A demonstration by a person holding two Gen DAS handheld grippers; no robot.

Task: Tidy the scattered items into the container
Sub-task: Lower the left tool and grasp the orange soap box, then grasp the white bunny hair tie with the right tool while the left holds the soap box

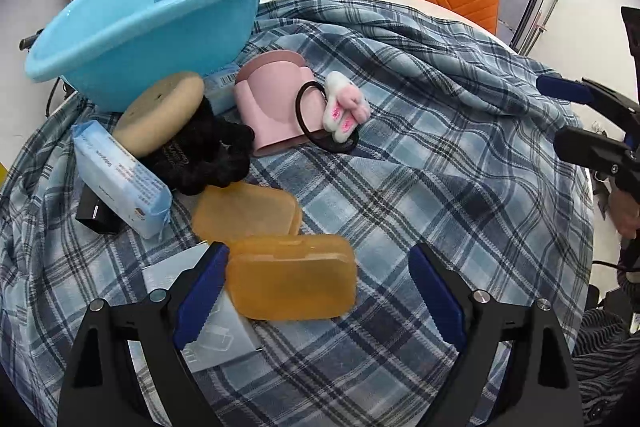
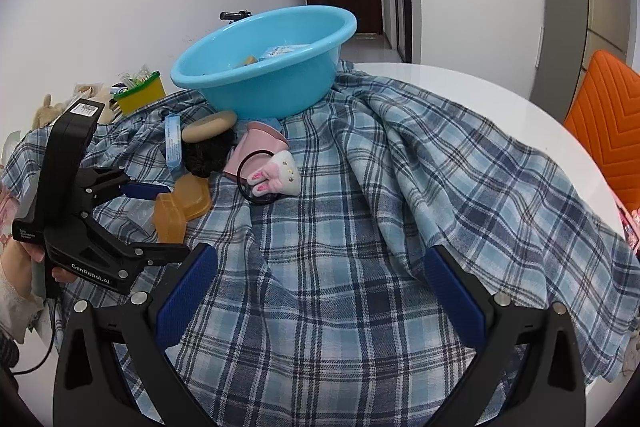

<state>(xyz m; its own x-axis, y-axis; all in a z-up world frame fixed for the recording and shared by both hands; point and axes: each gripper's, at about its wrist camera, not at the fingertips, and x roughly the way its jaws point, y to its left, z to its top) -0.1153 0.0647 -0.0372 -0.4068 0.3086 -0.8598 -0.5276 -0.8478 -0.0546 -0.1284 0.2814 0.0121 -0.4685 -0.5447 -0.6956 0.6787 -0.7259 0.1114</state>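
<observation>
While the left gripper (image 1: 316, 291) hangs low over the plaid cloth (image 1: 420, 163), its blue fingers (image 1: 200, 291) are spread wide, and an orange soap box (image 1: 294, 277) sits between them, close against the left finger and clear of the right one, so nothing is clamped. Just beyond lies a second orange box (image 1: 248, 207), flat on the cloth. To the left there's a wrapped tissue pack (image 1: 120, 175), a black scrunchie (image 1: 204, 155) and a tan round sponge (image 1: 160, 115) leaning on it. Farther in, a pink cup (image 1: 276, 103) lies tipped over with a bunny hair tie (image 1: 344, 107) against it. The blue basin (image 1: 132, 27) stands at the far left, a packet visible inside. The right gripper (image 1: 592, 119) shows at the right edge. Over to the right wrist view: the right gripper (image 2: 320, 291) is also wide open and has hold of nothing, only bare cloth (image 2: 320, 307) between its fingers. The basin (image 2: 264, 75) sits far centre with a few items in it, the cup (image 2: 260, 147) and hair tie (image 2: 276, 175) nearer, and the left gripper (image 2: 160, 219) at the left beside the orange box (image 2: 170, 219).
</observation>
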